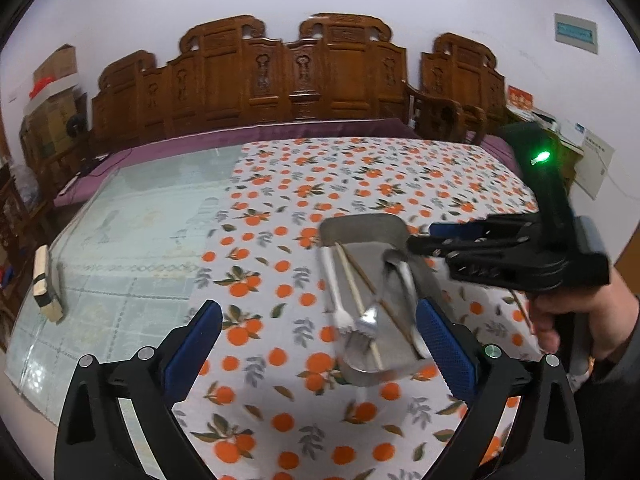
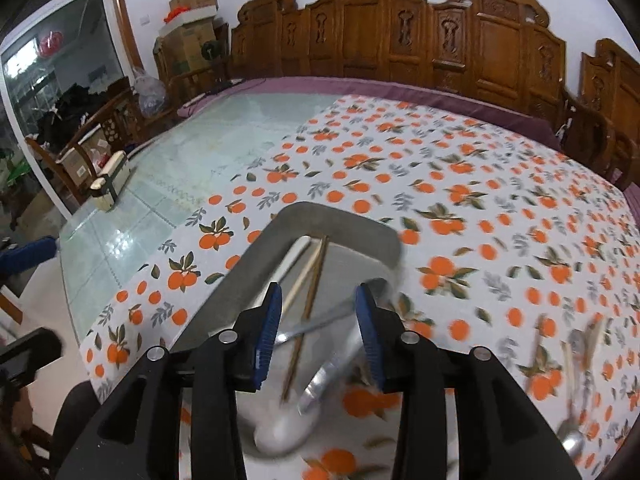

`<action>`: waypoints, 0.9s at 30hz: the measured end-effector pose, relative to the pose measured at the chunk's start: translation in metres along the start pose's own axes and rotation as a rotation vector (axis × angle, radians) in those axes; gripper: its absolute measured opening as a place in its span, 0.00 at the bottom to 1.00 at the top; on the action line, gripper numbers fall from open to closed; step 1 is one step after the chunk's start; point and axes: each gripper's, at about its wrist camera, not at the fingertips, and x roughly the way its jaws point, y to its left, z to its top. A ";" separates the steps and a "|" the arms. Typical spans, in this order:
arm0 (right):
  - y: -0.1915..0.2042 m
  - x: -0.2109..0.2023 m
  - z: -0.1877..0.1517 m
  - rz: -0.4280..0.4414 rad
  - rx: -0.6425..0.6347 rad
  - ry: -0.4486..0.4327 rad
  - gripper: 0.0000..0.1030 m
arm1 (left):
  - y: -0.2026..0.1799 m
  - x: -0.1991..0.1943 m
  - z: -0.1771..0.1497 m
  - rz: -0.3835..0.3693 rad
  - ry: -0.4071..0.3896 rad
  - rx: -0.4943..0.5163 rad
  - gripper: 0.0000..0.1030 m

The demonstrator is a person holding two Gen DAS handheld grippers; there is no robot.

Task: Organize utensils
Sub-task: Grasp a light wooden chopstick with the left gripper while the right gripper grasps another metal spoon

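Observation:
A metal tray (image 1: 362, 226) lies on the orange-print tablecloth (image 1: 280, 208) with a fork (image 1: 340, 312), chopsticks (image 1: 356, 292) and a spoon (image 1: 400, 272) in it. My left gripper (image 1: 320, 340) stands wide open just in front of the tray's near end, with nothing between its pads. My right gripper (image 2: 320, 320) hovers over the tray (image 2: 340, 216) with its jaws partly apart and empty; chopsticks (image 2: 310, 292) and a spoon (image 2: 320, 384) lie below it. Seen from the left wrist, the right gripper (image 1: 422, 238) reaches over the tray's far right corner. More loose utensils (image 2: 576, 360) lie blurred on the cloth to the right.
A small wooden box with a dark band (image 1: 48, 284) sits on the bare glass tabletop (image 1: 132, 220) at the left. A carved wooden bench (image 1: 280, 76) runs behind the table. A hand (image 1: 580, 320) holds the right gripper's handle. Stacked cartons (image 2: 188, 32) stand at the back left.

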 end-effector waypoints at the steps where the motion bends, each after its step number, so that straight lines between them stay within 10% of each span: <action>1: -0.006 -0.009 -0.004 -0.006 0.000 -0.008 0.41 | -0.006 0.000 -0.001 -0.016 0.003 0.006 0.92; 27: -0.182 -0.143 -0.151 -0.249 0.162 -0.011 0.43 | -0.161 0.034 -0.001 -0.129 0.104 0.152 0.92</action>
